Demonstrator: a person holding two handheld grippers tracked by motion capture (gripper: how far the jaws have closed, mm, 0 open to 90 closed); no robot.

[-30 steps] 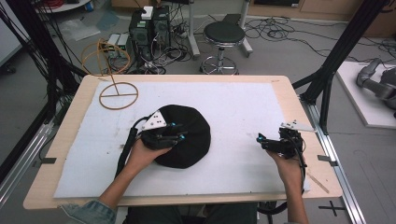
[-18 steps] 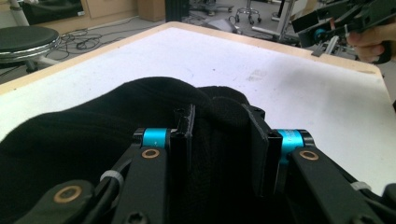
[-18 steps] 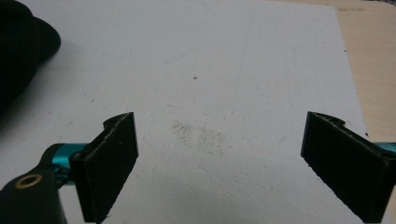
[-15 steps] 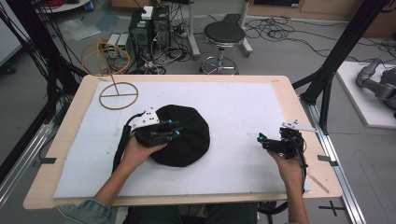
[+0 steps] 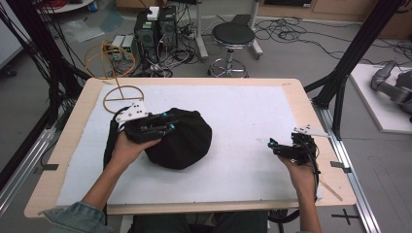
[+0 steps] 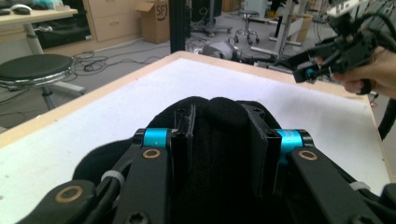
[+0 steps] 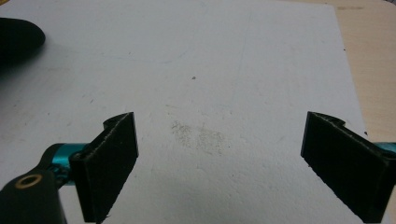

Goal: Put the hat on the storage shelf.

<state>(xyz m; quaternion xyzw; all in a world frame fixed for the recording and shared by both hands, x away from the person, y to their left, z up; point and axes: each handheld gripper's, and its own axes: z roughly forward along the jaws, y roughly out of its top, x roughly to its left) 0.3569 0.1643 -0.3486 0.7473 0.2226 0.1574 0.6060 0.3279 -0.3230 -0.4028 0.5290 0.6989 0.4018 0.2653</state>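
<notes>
Pinching a fold of the black fabric bundle [image 5: 182, 143], the left gripper [image 5: 165, 127] has its jaws clamped on the cloth at the bundle's ten o'clock edge; its own view shows fabric bunched between the pads. The bundle lies left of centre on the white surface [image 5: 243, 116]. At four o'clock, well apart, the right gripper [image 5: 274, 144] hovers, jaws spread wide and empty.

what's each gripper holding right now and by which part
The left gripper is shut on a fold of the black cloth hat at its top. The right gripper is open, holding nothing.
</notes>
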